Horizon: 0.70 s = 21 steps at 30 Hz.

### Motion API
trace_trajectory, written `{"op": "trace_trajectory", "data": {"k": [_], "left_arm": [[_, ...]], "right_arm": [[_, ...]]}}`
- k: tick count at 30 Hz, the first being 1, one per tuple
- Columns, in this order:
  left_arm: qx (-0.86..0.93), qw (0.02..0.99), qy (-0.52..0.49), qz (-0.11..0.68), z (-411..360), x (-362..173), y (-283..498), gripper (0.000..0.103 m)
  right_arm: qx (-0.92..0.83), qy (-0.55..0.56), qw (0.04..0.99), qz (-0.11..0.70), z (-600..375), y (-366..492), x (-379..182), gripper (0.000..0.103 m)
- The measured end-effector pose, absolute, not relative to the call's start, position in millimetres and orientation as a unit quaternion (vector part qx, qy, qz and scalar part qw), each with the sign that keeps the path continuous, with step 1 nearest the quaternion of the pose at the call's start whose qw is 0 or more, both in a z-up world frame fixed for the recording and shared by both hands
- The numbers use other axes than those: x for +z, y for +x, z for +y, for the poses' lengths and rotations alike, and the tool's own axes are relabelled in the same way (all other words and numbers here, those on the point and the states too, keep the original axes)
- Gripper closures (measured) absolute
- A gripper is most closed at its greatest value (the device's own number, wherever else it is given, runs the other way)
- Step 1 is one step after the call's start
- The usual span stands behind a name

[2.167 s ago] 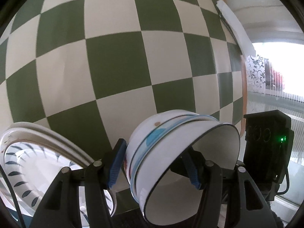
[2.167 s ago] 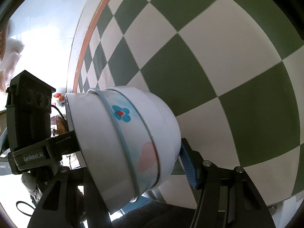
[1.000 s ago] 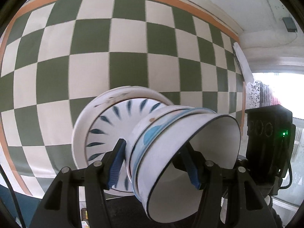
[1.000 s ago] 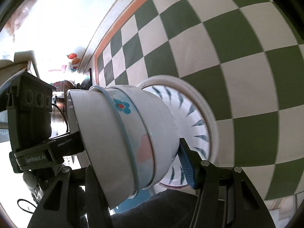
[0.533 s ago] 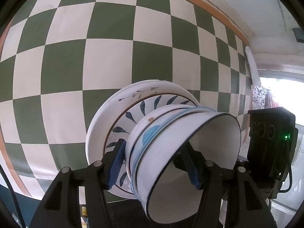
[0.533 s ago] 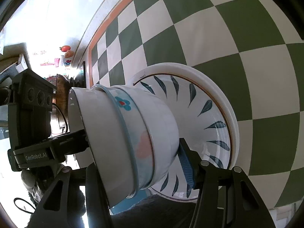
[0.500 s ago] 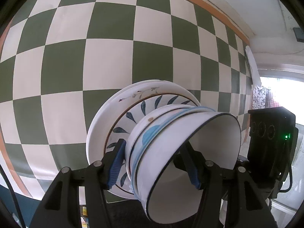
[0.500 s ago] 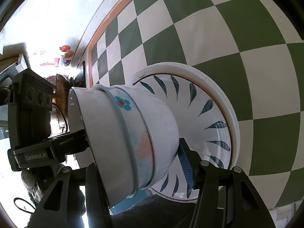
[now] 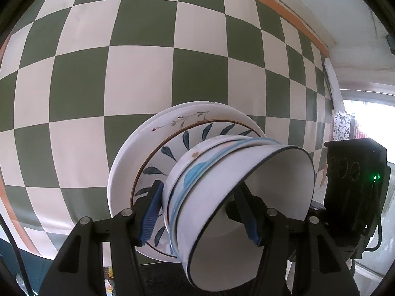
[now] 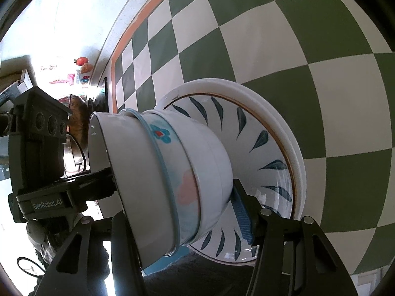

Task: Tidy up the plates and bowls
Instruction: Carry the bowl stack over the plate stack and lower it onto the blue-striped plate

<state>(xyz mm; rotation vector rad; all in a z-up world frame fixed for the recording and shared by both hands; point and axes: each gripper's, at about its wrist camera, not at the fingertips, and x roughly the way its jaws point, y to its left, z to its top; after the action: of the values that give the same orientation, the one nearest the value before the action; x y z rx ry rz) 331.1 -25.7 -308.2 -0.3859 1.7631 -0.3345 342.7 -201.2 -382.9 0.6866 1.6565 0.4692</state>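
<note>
A stack of nested white bowls, one with blue flower marks, is held between both grippers. My left gripper is shut on one side of the bowl stack. My right gripper is shut on the opposite side of the bowl stack. The bowls hang just over a stack of plates; the top plate has blue leaf marks. I cannot tell whether the bowls touch the plate.
The plates lie on a green and white checkered cloth with an orange border. The other gripper's black body shows at the right of the left wrist view and at the left of the right wrist view.
Both grippers have carried the bowl stack over the plates and lower toward them. The plates have come closer in both views.
</note>
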Motion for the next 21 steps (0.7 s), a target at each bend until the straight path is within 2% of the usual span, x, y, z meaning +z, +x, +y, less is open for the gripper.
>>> {"op": "trace_trajectory", "data": {"k": [12,13,15,16,17,19,21], "left_arm": [[-0.134,0.605,-0.150,0.771,-32,-305,332,0.046],[-0.133,0.608,-0.143,0.770,-32,-303,332,0.042],[-0.134,0.617,-0.138,0.763,-32,-300,333,0.031],[-0.131,0.620,-0.137,0.761,-30,-298,333,0.023],[-0.128,0.622,-0.136,0.760,-29,-298,333,0.020],[-0.127,0.625,-0.136,0.758,-27,-296,333,0.011],[-0.126,0.630,-0.134,0.755,-26,-293,332,0.010]], "right_arm": [[0.214,0.294,0.588,0.722,-204,344,-387,0.043],[0.214,0.292,0.589,0.723,-203,344,-387,0.042],[0.219,0.296,0.590,0.719,-202,344,-384,0.026],[0.218,0.295,0.592,0.717,-200,344,-382,0.023],[0.217,0.292,0.596,0.716,-200,345,-379,0.020],[0.215,0.288,0.597,0.717,-201,346,-377,0.018],[0.207,0.281,0.599,0.720,-203,347,-376,0.016]]}}
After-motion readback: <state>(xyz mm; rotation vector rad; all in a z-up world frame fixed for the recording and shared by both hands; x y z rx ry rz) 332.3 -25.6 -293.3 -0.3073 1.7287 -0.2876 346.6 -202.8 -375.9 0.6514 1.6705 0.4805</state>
